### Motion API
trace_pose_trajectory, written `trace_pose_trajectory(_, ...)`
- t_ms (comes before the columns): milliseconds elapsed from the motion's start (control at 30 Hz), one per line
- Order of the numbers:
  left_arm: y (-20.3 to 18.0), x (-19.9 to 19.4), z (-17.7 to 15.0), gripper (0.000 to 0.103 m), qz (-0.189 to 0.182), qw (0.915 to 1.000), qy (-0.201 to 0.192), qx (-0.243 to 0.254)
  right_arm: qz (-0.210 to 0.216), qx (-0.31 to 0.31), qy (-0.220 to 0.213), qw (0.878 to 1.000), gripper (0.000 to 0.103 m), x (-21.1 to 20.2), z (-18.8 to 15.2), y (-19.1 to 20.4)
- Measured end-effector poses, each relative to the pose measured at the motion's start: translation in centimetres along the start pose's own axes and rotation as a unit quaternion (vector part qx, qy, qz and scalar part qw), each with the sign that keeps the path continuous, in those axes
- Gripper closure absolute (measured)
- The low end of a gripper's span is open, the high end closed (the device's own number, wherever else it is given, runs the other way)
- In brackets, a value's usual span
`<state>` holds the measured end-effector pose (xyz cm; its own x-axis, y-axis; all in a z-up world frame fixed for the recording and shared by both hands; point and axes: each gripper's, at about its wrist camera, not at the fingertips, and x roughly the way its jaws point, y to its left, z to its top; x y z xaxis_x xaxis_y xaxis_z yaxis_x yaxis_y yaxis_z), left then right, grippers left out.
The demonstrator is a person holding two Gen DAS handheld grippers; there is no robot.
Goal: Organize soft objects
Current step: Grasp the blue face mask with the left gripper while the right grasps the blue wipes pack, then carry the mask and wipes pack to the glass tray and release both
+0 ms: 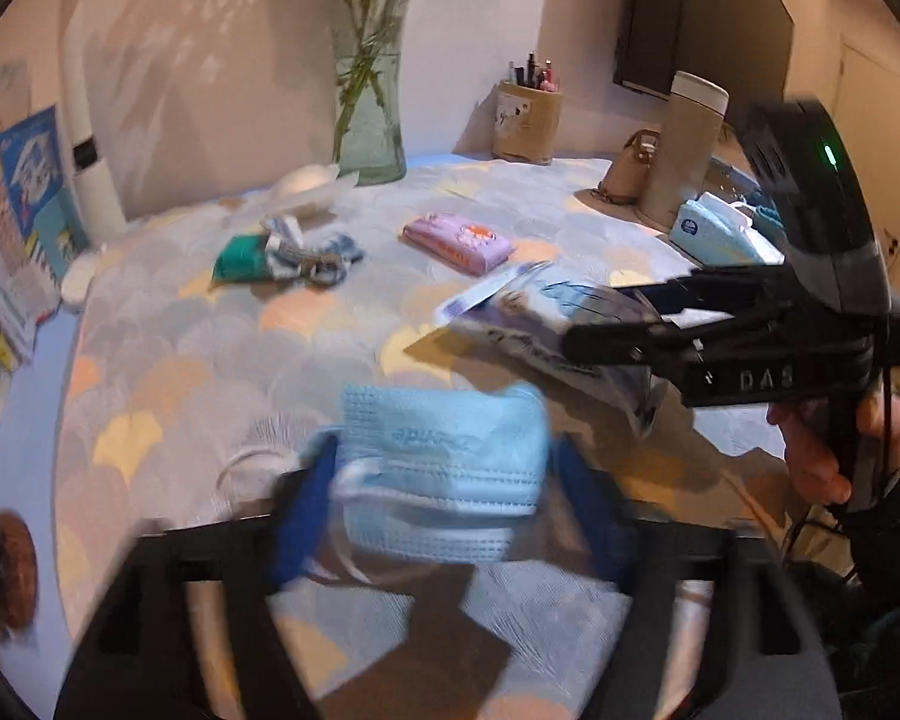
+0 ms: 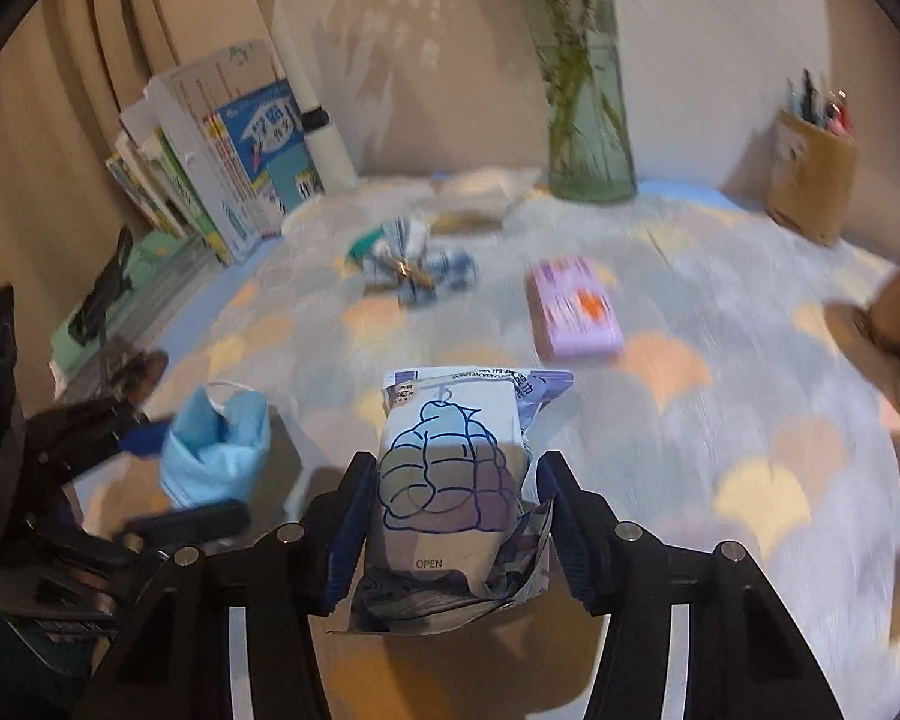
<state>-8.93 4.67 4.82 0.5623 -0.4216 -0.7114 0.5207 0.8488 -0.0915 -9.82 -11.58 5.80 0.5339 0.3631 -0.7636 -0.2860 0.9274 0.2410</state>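
Observation:
My left gripper (image 1: pixel 444 498) is shut on a folded light-blue face mask (image 1: pixel 444 468) and holds it above the patterned tablecloth (image 1: pixel 198 348); it also shows at the left of the right wrist view (image 2: pixel 219 450). My right gripper (image 2: pixel 450 516) is shut on a white-and-purple wipes pack (image 2: pixel 450 468) with an OPEN label, lifted off the table; the pack also shows in the left wrist view (image 1: pixel 546 324). A purple tissue pack (image 1: pixel 459 243) (image 2: pixel 573 306) lies mid-table. A blue-white cloth bundle (image 1: pixel 306 252) (image 2: pixel 414 267) with a green pack (image 1: pixel 240 261) lies further back.
A glass vase (image 1: pixel 369 114) with stems stands at the back beside a white pad (image 1: pixel 306 183). A pen holder (image 1: pixel 525 120), a tall beige cylinder (image 1: pixel 687 144), a small bag (image 1: pixel 627 171) and a blue tissue pack (image 1: pixel 714 231) are at the right. Books (image 2: pixel 234 156) and a lamp post (image 2: pixel 324 144) are at the left.

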Motion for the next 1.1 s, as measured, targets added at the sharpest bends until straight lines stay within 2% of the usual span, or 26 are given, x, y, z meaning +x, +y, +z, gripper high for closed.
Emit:
trace_pose_trajectory(33,0.1,-0.2,-0.4,0.019,0.000,1.0000,-0.003,-0.009,-0.009,-0.006,0.001,1.000,0.048,-0.3,-0.7,0.1)
trace_pose_trajectory(133,1.1,-0.1,-1.7,0.019,0.003,0.9987,0.008,-0.051,-0.029,-0.019,0.011,0.999,0.036,-0.4,-1.9,0.1)
trace_pose_trajectory(233,2.2,0.0,-2.9,0.019,-0.007,0.9948,0.020,-0.099,-0.024,-0.015,0.020,0.999,0.026,-0.2,-2.9,-0.2)
trace_pose_trajectory(267,2.3,0.0,-3.2,0.019,-0.008,0.9933,0.024,-0.113,-0.023,-0.014,0.017,0.999,0.018,0.1,-3.2,-0.4)
trace_pose_trajectory(333,2.4,0.5,-3.4,0.019,-0.011,0.9896,0.036,-0.139,-0.017,0.000,0.026,1.000,0.016,0.6,-3.3,-1.1)
trace_pose_trajectory(467,1.5,1.5,-2.8,0.019,-0.081,0.9812,0.038,-0.171,0.000,0.023,0.026,0.999,0.016,0.6,-3.1,-2.0)
trace_pose_trajectory(500,1.1,1.9,-2.5,0.019,-0.089,0.9804,0.038,-0.172,0.004,0.027,0.024,0.999,0.016,0.6,-3.2,-2.2)
trace_pose_trajectory(533,0.6,2.3,-2.2,0.019,-0.084,0.9812,0.040,-0.169,0.005,0.028,0.024,0.999,0.016,0.6,-3.2,-2.2)
trace_pose_trajectory(600,-0.2,3.7,-1.6,0.020,-0.042,0.9851,0.051,-0.159,0.006,0.024,0.026,0.999,0.013,0.7,-3.2,-2.0)
trace_pose_trajectory(633,-0.6,4.0,-1.4,0.020,-0.020,0.9877,0.041,-0.150,0.005,0.022,0.026,0.999,0.012,0.7,-3.3,-1.9)
trace_pose_trajectory(700,-1.2,4.3,-1.3,0.022,0.002,0.9893,0.036,-0.141,-0.005,0.016,0.026,1.000,0.012,0.8,-3.3,-1.6)
trace_pose_trajectory(767,-1.5,4.3,-1.4,0.027,0.021,0.9897,0.028,-0.139,-0.026,0.010,0.026,0.999,0.013,0.9,-3.5,-1.2)
trace_pose_trajectory(833,-1.4,3.9,-1.7,0.054,0.054,0.9891,0.020,-0.136,-0.046,0.003,0.028,0.999,0.013,1.0,-3.5,-0.9)
trace_pose_trajectory(867,-0.9,3.6,-2.0,0.058,0.058,0.9886,0.019,-0.137,-0.049,-0.002,0.029,0.998,0.013,1.1,-3.5,-0.7)
trace_pose_trajectory(933,0.1,3.0,-2.2,0.078,0.042,0.9867,0.016,-0.156,-0.054,-0.003,0.026,0.998,0.013,1.0,-3.5,-0.8)
trace_pose_trajectory(1000,0.9,2.4,-2.4,0.085,0.024,0.9841,0.018,-0.175,-0.073,0.009,0.006,0.997,0.013,0.3,-3.4,-1.1)
trace_pose_trajectory(1067,0.9,1.9,-2.2,0.086,0.034,0.9851,0.014,-0.168,-0.092,0.021,-0.030,0.995,0.013,-0.9,-3.3,-1.3)
trace_pose_trajectory(1100,0.8,1.8,-2.0,0.086,0.034,0.9858,0.012,-0.164,-0.086,0.020,-0.043,0.995,0.013,-1.3,-3.2,-1.2)
